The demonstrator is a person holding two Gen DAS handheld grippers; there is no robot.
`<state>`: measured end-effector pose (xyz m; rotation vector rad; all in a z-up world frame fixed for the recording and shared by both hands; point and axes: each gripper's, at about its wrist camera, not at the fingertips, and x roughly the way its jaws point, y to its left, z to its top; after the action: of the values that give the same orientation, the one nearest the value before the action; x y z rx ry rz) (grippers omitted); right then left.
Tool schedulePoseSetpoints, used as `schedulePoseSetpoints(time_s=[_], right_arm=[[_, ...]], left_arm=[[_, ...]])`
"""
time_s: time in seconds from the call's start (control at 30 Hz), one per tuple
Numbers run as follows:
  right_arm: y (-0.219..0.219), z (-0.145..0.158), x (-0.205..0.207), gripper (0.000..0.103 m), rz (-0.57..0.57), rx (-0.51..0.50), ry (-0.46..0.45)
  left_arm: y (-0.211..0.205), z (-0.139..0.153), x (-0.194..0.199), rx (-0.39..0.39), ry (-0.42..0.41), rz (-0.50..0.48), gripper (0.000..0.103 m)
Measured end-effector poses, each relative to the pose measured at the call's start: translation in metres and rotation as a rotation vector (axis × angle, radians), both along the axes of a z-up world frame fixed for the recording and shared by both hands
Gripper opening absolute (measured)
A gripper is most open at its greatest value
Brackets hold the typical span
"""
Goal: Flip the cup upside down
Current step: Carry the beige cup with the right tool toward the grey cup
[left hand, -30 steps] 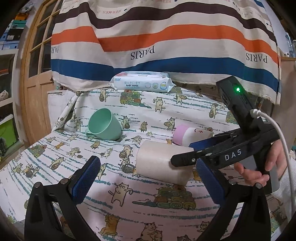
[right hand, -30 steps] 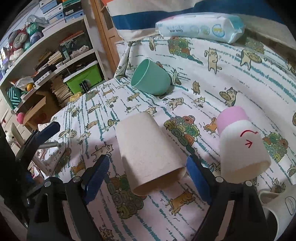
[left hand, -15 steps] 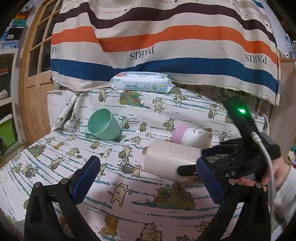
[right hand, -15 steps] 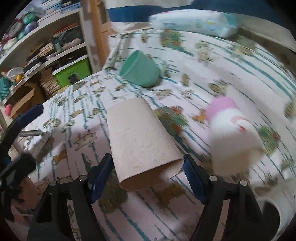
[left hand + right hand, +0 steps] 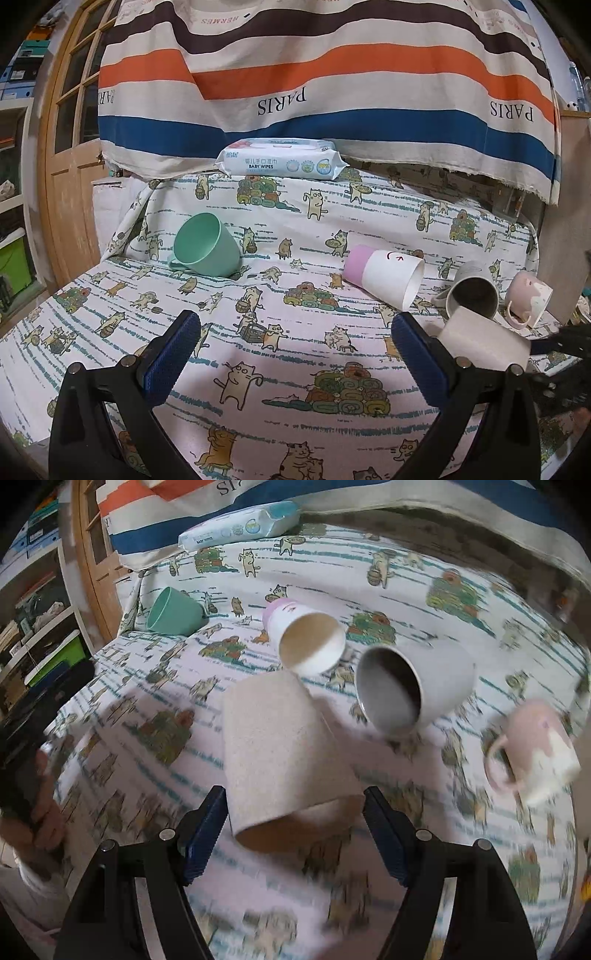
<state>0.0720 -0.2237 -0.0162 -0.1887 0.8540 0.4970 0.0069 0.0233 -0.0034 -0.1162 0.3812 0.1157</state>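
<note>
1. The right gripper clamps the beige cup near its rim, off the cloth — the open mouth faces the camera.
2. The left gripper hangs wide open, holding nothing.
3. To finish, I judge: roll the wrist until the mouth faces down, then lower flat.
4. The grey mug lies just right of the beige cup, the white-and-pink cup just behind it — bare cloth opens left of it.

Home room, cat-print cloth, baby wipes, shelves

Read "PARIS" twice on striped cloth; "BABY WIPES" printed on wipes pack.
</note>
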Motion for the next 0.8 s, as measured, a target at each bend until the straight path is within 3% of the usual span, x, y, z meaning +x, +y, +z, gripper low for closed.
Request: schedulePoseSetpoints(time_s=[0.23,0.53,0.6,0.63,0.8], right_arm=[[0.003,0.008,-0.012,0.081,-0.003,-0.001,-0.023],[0.026,0.005,0.021,0.081,-0.018,-0.052,-0.025],[0.027,-0.001,0.025,0.08,-0.04,-0.057,-0.009],[0.027,-0.003,0.028,0.074,-0.05,-0.053,-0.002],[0.026,-0.005,0.032,0.072,-0.17,0.006,0.044]], left_arm=[[-0.001,0.0,0.001,0.002,0.003,-0.005,0.103],[-0.003,0.0,0.002,0.004,0.002,-0.015,0.103],[-0.003,0.0,0.001,0.004,-0.002,-0.017,0.103],[-0.004,0.0,0.001,0.005,-0.004,-0.017,0.103],[-0.004,0.001,0.0,0.007,-0.009,-0.023,0.103]])
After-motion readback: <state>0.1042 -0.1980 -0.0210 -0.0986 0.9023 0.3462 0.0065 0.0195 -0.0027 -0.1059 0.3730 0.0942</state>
